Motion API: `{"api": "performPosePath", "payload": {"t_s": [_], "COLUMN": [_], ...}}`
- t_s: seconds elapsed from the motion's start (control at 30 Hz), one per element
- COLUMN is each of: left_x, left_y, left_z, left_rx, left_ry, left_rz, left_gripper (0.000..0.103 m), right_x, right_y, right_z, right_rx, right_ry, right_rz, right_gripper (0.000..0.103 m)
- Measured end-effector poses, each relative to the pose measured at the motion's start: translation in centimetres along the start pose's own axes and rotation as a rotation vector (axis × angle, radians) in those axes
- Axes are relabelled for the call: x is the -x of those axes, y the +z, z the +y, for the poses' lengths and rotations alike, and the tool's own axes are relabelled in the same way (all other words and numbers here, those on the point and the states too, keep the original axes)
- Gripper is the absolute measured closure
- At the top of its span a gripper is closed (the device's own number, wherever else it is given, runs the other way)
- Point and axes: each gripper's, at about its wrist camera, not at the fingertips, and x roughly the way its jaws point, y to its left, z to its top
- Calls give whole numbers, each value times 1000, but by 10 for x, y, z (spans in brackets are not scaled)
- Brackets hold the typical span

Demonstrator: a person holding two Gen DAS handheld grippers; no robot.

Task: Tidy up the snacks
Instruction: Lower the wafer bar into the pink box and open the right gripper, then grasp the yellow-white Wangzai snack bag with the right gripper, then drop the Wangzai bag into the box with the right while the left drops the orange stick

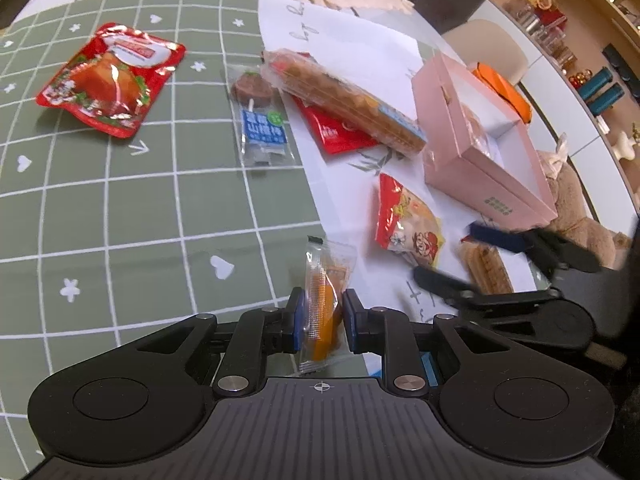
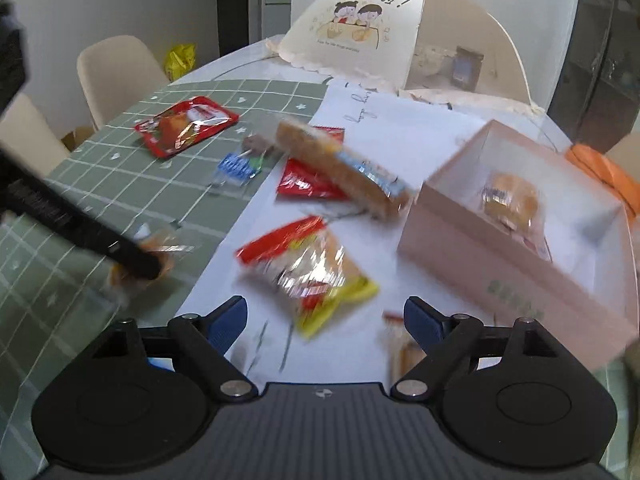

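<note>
Left gripper [image 1: 319, 322]: pressed together on an orange sachet [image 1: 320, 312], pads on its two flat sides; the sachet stands on edge between them.
Sachet axis: long axis runs along the fingers, away from the camera; its far end reaches past the fingertips towards the green cloth [image 1: 120, 208].
Right gripper [image 2: 325, 322]: spread wide, nothing between the pads; it hangs above the white sheet [image 2: 400, 140].
Nearest snack to the right gripper: a wafer pack [image 1: 486, 266], lying on the sheet just under and inside the right-hand finger; in the right wrist view only a blurred corner shows.
Wafer axis: roughly along the gripper's pointing line, so the fingers would straddle its narrow width; this is a judgement, as blur hides the edges.
Second candidate: a red-yellow bag [image 2: 316, 276], ahead of the spread fingers and slightly left of centre, lying flat, long axis slanting from upper left to lower right.
Box [image 2: 520, 248]: pink, open, ahead and to the right of the right gripper; one wrapped bun [image 2: 510, 200] lies inside.
Nearer hand: the right is closer to the box; the left must carry its sachet across the sheet.
Farther snacks: long biscuit pack [image 2: 344, 168], red pouch [image 1: 112, 80], lollipop [image 1: 260, 120].
</note>
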Motion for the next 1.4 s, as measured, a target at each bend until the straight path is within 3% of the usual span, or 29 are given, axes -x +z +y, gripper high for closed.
{"api": "performPosePath", "payload": {"t_s": [0.13,0.2,0.23,0.3,0.43,0.6,0.63,0.67,0.7,0.77,0.9,1.0,1.17,1.27,1.4], "left_x": [10,15,17,20,20,14,13,12,11,10,21,40,69,71,61], "left_y": [1,1,2,1,0,-3,-4,-5,-6,-7,2,32,109,145,183], "left_z": [13,21,24,30,30,19,17,14,11,5,-23,-59,-130,-167,-203], "left_rx": [41,61,70,88,87,50,40,28,16,-3,-70,-171,-340,-409,-419], "left_ry": [30,55,62,76,82,58,53,52,53,48,-67,-153,-245,-291,-384], "left_rz": [-32,-49,-53,-60,-60,-30,-24,-20,-16,-6,-28,-100,-288,-369,-379], "left_gripper": [79,79,79,79,79,79,79,79,79,79,79,79,79,79,79], "right_x": [-19,-13,-8,-2,-12,-51,-57,-55,-51,-35,17,65,139,159,158], "right_y": [7,6,6,9,20,32,32,31,31,31,24,25,57,75,84], "right_z": [7,18,21,28,31,23,24,27,27,20,-4,-28,-78,-102,-123], "right_rx": [-98,-89,-74,-24,39,8,19,33,34,7,-23,-21,-106,-163,-203], "right_ry": [236,351,361,310,117,100,83,68,84,119,82,-9,-202,-309,-375], "right_rz": [79,53,32,-10,-45,10,26,17,22,27,-47,-124,-329,-417,-438], "right_gripper": [17,17,17,17,17,18,20,30,50,52,52,52,52,52,52]}}
